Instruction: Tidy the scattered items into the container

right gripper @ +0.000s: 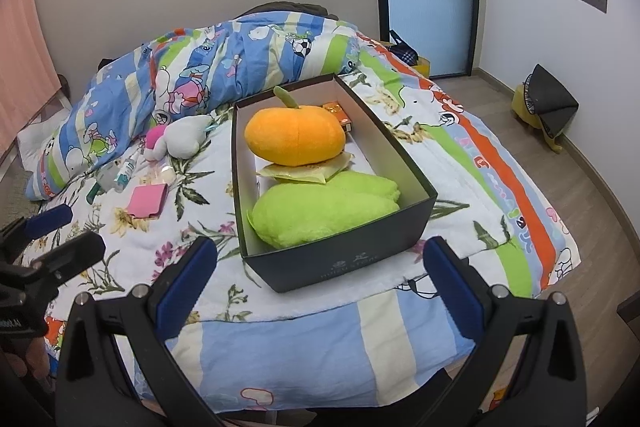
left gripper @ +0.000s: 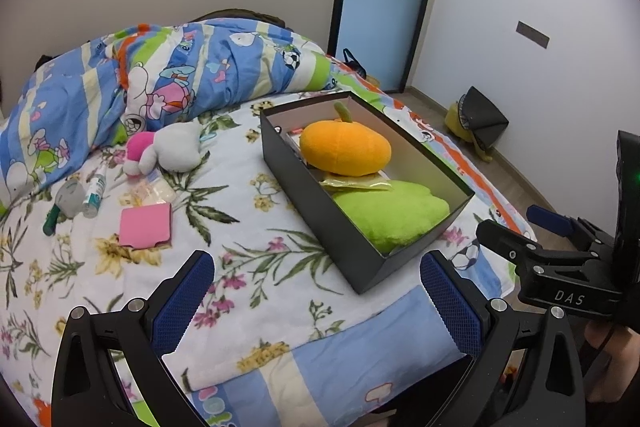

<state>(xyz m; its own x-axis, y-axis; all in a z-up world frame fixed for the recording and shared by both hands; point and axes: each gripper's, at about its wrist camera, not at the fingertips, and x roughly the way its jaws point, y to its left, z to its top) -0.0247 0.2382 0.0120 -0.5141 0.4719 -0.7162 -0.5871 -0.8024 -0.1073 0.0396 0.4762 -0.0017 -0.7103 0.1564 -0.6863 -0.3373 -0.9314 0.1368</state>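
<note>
Near the bed's foot edge, both tools (left gripper: pixel 316 299) (right gripper: pixel 320 287) wide, empty, short of the box (right gripper: pixel 340 267).

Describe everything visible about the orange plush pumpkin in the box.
The orange plush pumpkin is soft, fuzzy fabric, a rounded oval with a stitched seam and a short green stem at its far top. It sits in the far half of the dark open box, resting on a yellowish packet just beyond the green plush. No hand-held gripper touches it.
</note>
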